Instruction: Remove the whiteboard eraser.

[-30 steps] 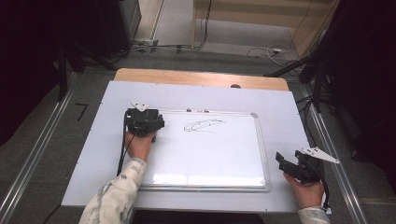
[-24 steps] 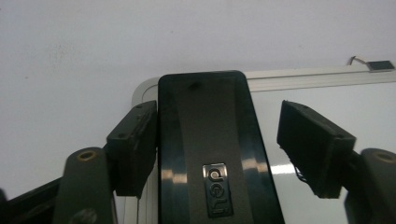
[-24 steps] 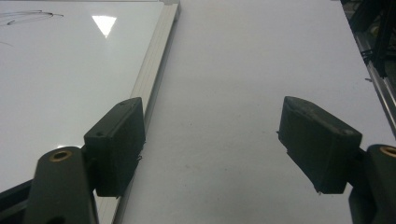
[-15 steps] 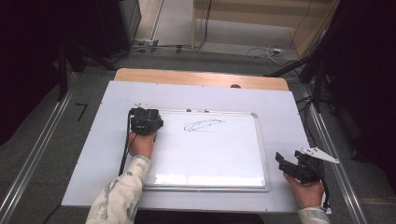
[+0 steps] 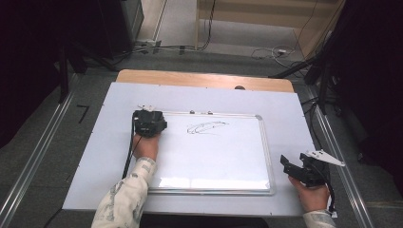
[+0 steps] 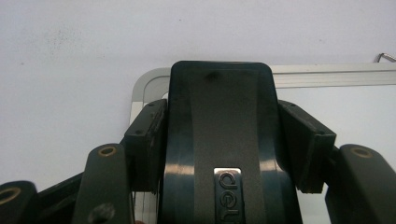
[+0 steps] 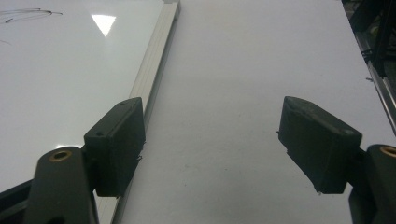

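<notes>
Overhead, a bench (image 5: 109, 156) with a pale top stands on grey flooring, dark equipment to either side and cables (image 5: 266, 50) trailing on the floor beyond. A whiteboard (image 5: 214, 156) lies flat at its centre, with a dark scribble (image 5: 206, 127) toward 12 o'clock. The left forearm, in a patterned sleeve (image 5: 126, 199), reaches up from 6 o'clock to the board's 10 o'clock corner. There the left hand-held gripper (image 6: 224, 140) is clamped on a black eraser (image 6: 222, 135) bearing a small metal badge, one pad against each side, over the board's rounded frame corner. The right hand (image 5: 313, 195) rests at 4 o'clock, off the board's right edge. Its right hand-held gripper (image 7: 210, 149) stands wide apart and holds nothing, the left pad over the frame.
</notes>
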Tool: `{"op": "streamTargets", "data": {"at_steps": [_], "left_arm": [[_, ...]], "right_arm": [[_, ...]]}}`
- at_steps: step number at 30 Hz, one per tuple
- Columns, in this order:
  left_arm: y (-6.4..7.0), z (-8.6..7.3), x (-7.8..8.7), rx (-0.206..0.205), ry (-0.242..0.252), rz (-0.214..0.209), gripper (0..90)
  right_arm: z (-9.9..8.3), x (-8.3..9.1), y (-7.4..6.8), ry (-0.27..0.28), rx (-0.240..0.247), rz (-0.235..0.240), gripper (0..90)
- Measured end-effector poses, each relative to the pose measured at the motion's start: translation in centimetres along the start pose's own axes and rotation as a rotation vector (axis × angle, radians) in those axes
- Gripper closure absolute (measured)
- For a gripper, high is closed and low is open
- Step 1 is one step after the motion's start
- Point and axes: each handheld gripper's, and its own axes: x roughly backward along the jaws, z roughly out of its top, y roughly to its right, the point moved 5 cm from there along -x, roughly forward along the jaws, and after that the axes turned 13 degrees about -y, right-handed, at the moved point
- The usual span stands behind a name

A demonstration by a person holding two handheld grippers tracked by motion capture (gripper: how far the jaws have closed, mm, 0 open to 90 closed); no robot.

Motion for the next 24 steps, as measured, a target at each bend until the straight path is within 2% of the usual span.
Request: {"op": "streamTargets", "data": {"at_steps": [6,9,12,16,24], "left_arm": [[0.1,0.0,0.1,-0.018,0.007,-0.001,40.6],[0.3,-0.2,0.3,-0.044,-0.003,-0.014,40.7],[0.6,-0.3,0.9,-0.07,0.015,-0.024,40.7],[1.0,-0.1,2.4,-0.089,0.043,-0.071,40.8],[1.4,-0.6,4.2,-0.105,0.072,-0.127,40.7]], "right_arm": [[0.0,0.0,0.0,0.0,0.0,0.0,21.6],[0.0,0.0,0.0,0.001,-0.005,0.0,21.6],[0.0,0.0,0.1,0.002,-0.001,-0.001,21.6],[0.0,0.0,0.0,0.001,-0.003,-0.001,21.6],[0.1,0.0,0.0,0.002,0.0,-0.002,21.6]]}}
